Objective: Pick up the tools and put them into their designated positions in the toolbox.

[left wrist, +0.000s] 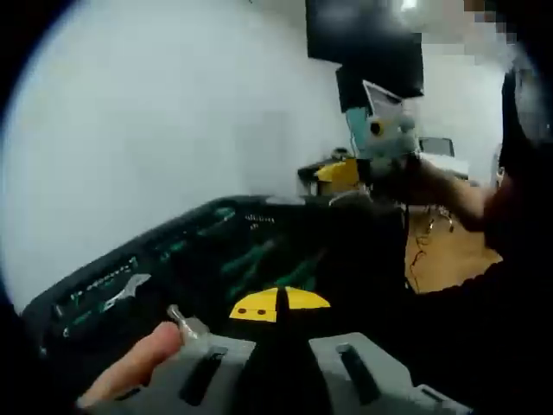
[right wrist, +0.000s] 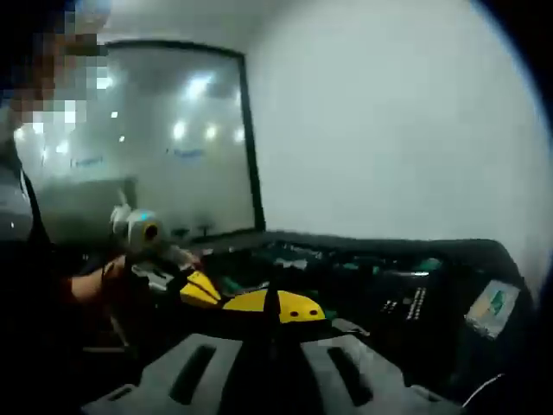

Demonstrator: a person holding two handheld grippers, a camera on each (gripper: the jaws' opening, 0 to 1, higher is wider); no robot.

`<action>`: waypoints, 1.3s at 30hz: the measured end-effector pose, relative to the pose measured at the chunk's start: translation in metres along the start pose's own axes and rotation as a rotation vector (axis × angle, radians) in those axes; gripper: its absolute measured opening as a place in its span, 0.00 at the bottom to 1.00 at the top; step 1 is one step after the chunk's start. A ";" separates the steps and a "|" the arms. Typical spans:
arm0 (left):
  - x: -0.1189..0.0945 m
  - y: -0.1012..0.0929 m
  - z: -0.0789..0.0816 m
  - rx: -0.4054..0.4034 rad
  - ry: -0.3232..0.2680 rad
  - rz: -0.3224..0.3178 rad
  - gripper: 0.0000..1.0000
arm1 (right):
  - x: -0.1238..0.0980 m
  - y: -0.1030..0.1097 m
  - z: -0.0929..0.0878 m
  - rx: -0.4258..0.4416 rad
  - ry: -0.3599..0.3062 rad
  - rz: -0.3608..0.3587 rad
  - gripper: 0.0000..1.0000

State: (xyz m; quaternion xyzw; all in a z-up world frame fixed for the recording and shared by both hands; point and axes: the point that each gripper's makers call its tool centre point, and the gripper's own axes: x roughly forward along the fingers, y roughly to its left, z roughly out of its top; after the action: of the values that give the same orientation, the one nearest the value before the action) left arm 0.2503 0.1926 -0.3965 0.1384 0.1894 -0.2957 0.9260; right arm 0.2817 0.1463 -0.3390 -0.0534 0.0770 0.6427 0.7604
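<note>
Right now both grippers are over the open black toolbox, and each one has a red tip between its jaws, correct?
Not quite: the tips are yellow, not red. The left gripper view shows the left gripper yellow-tipped over the toolbox; the right gripper view shows the same on the right gripper.

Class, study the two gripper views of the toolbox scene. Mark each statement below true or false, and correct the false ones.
1. The toolbox is black with green tools in it. True.
2. The toolbox sits closed. False: it lies open, tools showing.
3. A yellow piece sits just beyond the jaws in the right gripper view. True.
4. A fingertip shows by the left gripper. True.
5. The wall behind the toolbox is red. False: it is white.
</note>
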 end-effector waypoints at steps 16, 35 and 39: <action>0.011 0.001 -0.006 0.033 0.147 -0.141 0.00 | 0.047 0.025 -0.055 -0.103 0.471 0.145 0.00; -0.182 0.173 0.046 -0.096 -0.644 0.539 0.15 | -0.084 -0.073 0.123 -0.233 -0.380 -0.247 0.34; -0.245 0.227 -0.011 -0.236 -0.729 0.795 0.15 | -0.125 -0.117 0.155 -0.094 -0.485 -0.468 0.26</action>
State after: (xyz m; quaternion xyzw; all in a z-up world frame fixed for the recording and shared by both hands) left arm 0.1990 0.4971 -0.2674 -0.0168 -0.1785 0.0714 0.9812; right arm 0.3838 0.0332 -0.1660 0.0498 -0.1502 0.4477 0.8801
